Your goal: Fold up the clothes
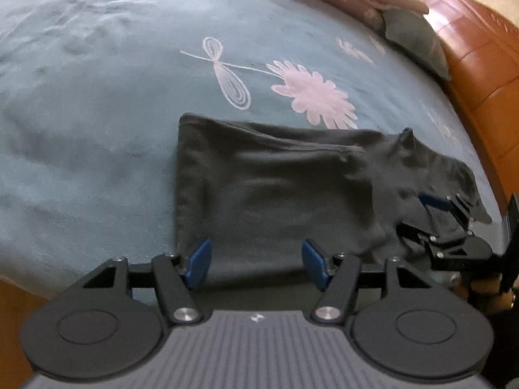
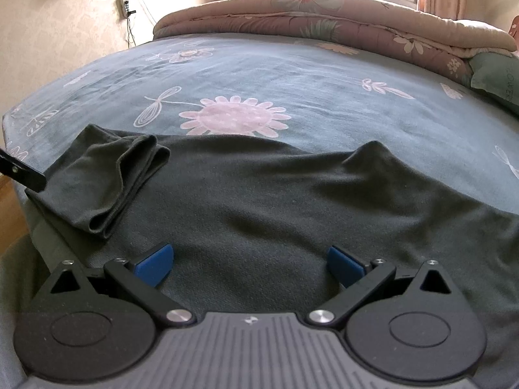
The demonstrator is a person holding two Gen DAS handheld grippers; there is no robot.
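Note:
A dark grey garment [image 1: 269, 188] lies partly folded on the blue flowered bedspread [image 1: 97, 103]. My left gripper [image 1: 256, 264] is open, its blue pads just above the garment's near edge. My right gripper [image 1: 444, 217] shows in the left wrist view at the garment's right end, open. In the right wrist view the garment [image 2: 259, 201] spreads wide, with a folded sleeve [image 2: 107, 178] at the left. My right gripper [image 2: 249, 265] is open low over the cloth, holding nothing.
A rolled pink quilt [image 2: 324, 22] and a green pillow [image 2: 496, 77] lie at the bed's far side. An orange-brown headboard [image 1: 480, 64] stands at the right. The bed edge and wooden floor [image 2: 9, 214] are at the left. The bedspread [image 2: 292, 74] stretches beyond the garment.

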